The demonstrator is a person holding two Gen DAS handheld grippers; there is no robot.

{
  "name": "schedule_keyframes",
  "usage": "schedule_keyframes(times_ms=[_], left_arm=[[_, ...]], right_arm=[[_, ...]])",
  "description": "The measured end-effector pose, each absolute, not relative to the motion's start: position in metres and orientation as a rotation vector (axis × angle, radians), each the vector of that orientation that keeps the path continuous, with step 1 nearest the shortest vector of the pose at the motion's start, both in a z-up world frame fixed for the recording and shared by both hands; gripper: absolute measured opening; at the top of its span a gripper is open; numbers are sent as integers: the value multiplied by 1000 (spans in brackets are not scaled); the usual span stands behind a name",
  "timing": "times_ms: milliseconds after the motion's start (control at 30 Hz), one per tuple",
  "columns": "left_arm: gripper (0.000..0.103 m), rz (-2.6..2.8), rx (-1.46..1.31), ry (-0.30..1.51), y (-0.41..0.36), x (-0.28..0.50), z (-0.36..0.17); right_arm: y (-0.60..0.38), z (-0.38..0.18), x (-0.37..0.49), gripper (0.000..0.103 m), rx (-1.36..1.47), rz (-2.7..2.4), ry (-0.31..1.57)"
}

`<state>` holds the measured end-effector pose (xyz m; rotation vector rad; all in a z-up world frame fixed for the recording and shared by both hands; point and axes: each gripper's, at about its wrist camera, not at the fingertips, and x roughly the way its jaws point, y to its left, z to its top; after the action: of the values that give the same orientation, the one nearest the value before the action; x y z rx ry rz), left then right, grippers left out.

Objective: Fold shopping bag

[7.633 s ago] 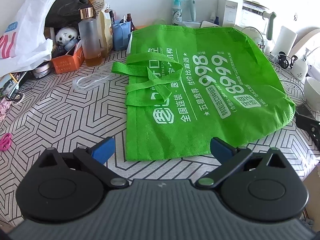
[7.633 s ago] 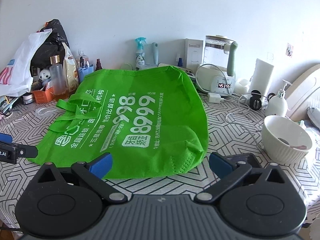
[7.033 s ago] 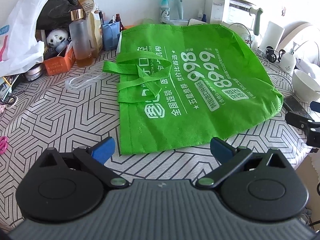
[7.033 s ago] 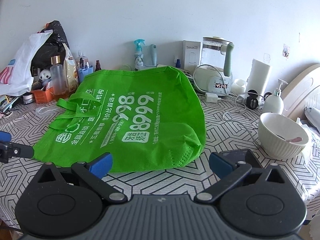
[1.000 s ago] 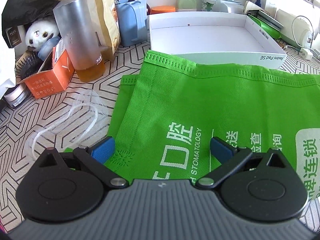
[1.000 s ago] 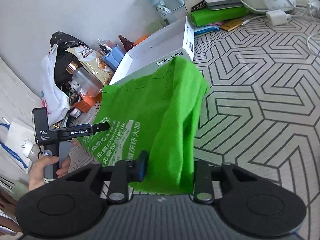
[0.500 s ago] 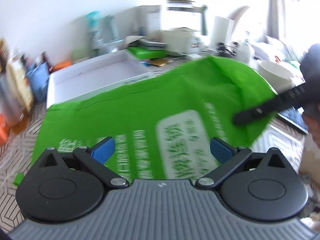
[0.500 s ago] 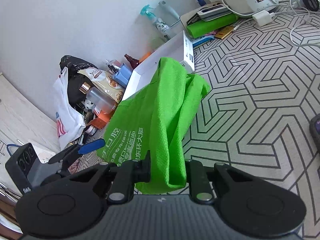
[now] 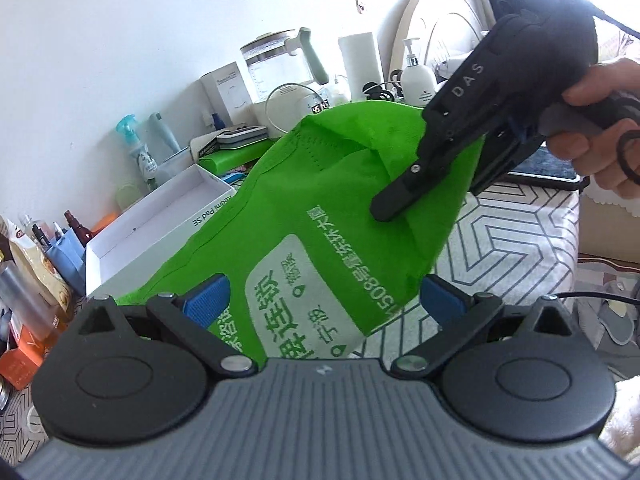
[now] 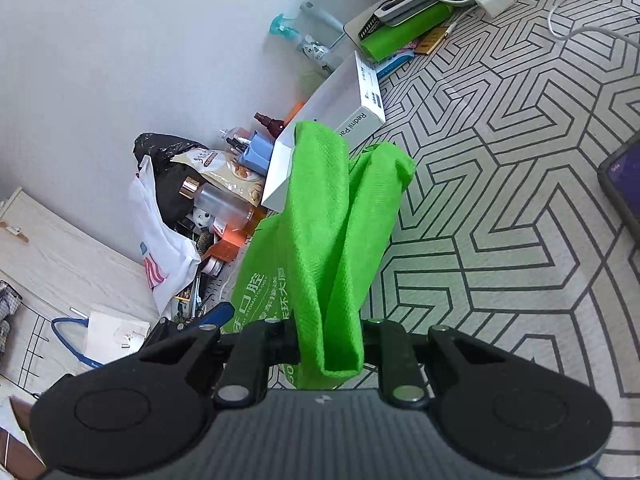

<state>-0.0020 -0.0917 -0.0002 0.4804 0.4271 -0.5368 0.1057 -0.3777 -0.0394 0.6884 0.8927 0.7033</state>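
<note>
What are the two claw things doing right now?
Left gripper: open, holding nothing.
Right gripper: shut on the green shopping bag, lifted off the table.

You see a bright green shopping bag [image 9: 340, 216] printed with white lettering, a white tablecloth [image 10: 520, 184] in black geometric lines, and blue pads [image 9: 204, 300] on black gripper fingers.

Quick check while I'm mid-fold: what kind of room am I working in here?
Most likely a lived-in home, perhaps a bedroom or studio. A kettle, a pump bottle and a spray bottle crowd a patterned table against a plain wall. The right tool holds the green bag up above it.
</note>
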Motion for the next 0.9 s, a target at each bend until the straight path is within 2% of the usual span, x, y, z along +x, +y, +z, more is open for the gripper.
schedule_keyframes(times_ms=[167, 300, 367, 400, 433, 467, 500, 533, 567, 667, 767, 900], left_arm=[[103, -457, 621, 373, -110, -11, -18], [100, -483, 559, 443, -113, 4, -22], [90, -502, 482, 502, -110, 14, -20], [77, -508, 421, 533, -106, 20, -18], [70, -526, 357, 560, -99, 25, -17], [68, -551, 290, 586, -92, 29, -16], [58, -575, 222, 612, -85, 34, -15], [49, -594, 165, 634, -79, 37, -16], [45, -610, 114, 653, -72, 39, -17], [31, -627, -21, 712, -51, 45, -23], [30, -657, -188, 777, -19, 50, -34], [30, -695, -342, 825, 14, 53, -41]], right_arm=[[-380, -46, 111, 18, 701, 693, 891], [-376, -48, 110, 18, 725, 729, 901], [-373, -46, 106, 19, 730, 756, 909], [-372, -44, 104, 19, 727, 768, 913], [-370, -41, 102, 19, 716, 773, 912], [-368, -38, 98, 19, 697, 770, 907], [-367, -36, 95, 20, 679, 766, 902], [-366, -33, 93, 25, 663, 761, 899], [-365, -31, 91, 34, 648, 761, 896], [-361, -25, 83, 54, 601, 793, 876], [-357, -9, 64, 61, 461, 816, 791], [-354, 14, 37, 63, 267, 862, 662]])
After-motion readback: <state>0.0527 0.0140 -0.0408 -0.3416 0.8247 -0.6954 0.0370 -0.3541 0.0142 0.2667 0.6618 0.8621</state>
